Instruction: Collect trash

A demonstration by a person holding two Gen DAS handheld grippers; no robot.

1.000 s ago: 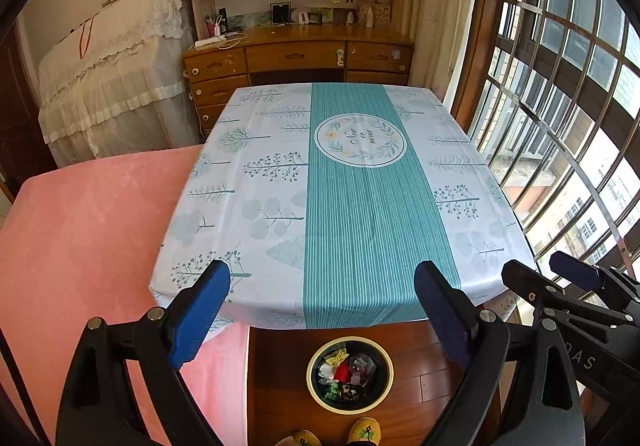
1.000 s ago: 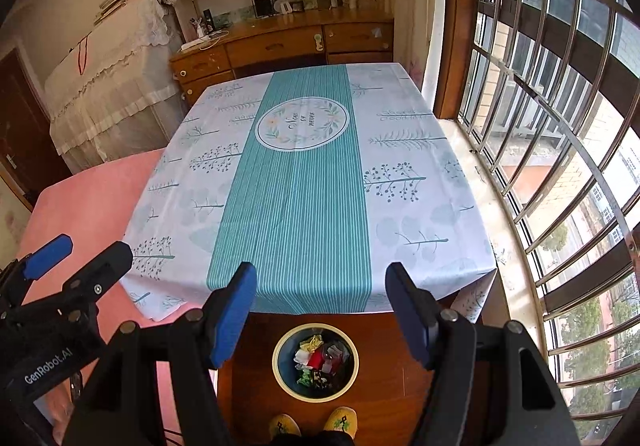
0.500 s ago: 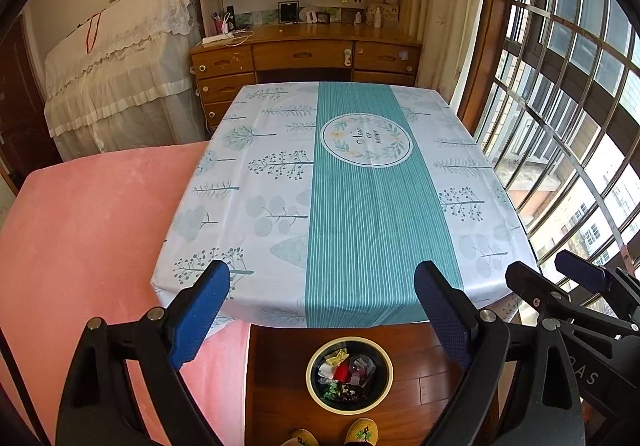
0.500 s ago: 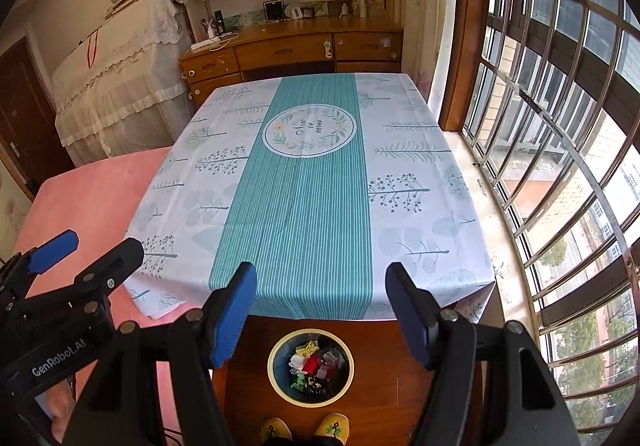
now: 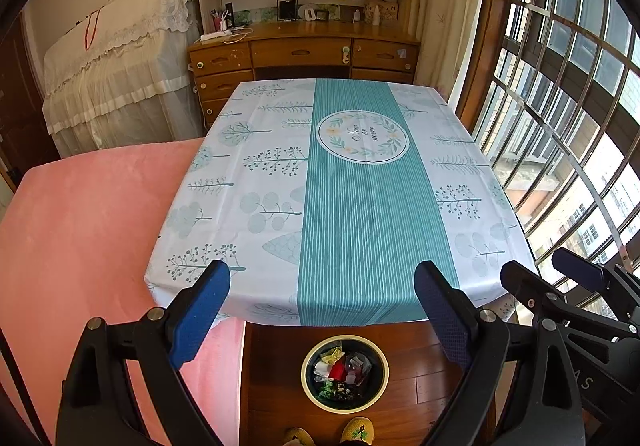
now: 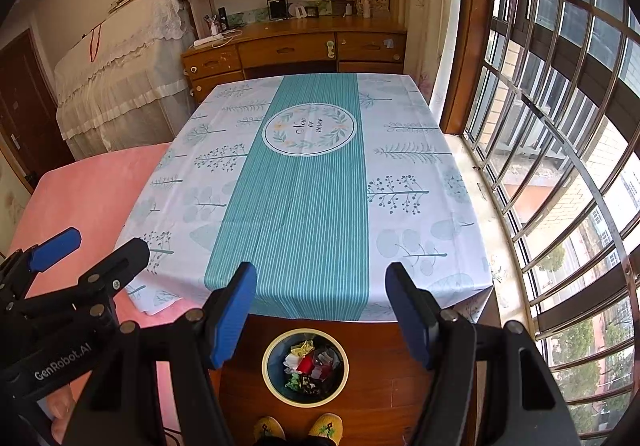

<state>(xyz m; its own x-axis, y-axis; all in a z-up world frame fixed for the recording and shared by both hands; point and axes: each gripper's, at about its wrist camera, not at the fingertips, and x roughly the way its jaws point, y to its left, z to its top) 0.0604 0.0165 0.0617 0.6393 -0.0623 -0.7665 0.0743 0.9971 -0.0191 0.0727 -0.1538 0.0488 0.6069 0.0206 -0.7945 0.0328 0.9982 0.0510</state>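
Both the left tool (image 5: 322,306) and the right tool (image 6: 322,310) are spread wide and hold nothing, and the trash bin (image 6: 305,366) sits on the floor at 6 o'clock, about equally close to each, below the bare surface (image 6: 404,230).

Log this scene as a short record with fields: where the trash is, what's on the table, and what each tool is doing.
trash: mixed scraps inside the bin
bin position: on the wood floor, just off the table's near edge
table: covered by a teal-striped tablecloth, no loose trash visible on it
left tool: open, holding nothing
right tool: open, holding nothing
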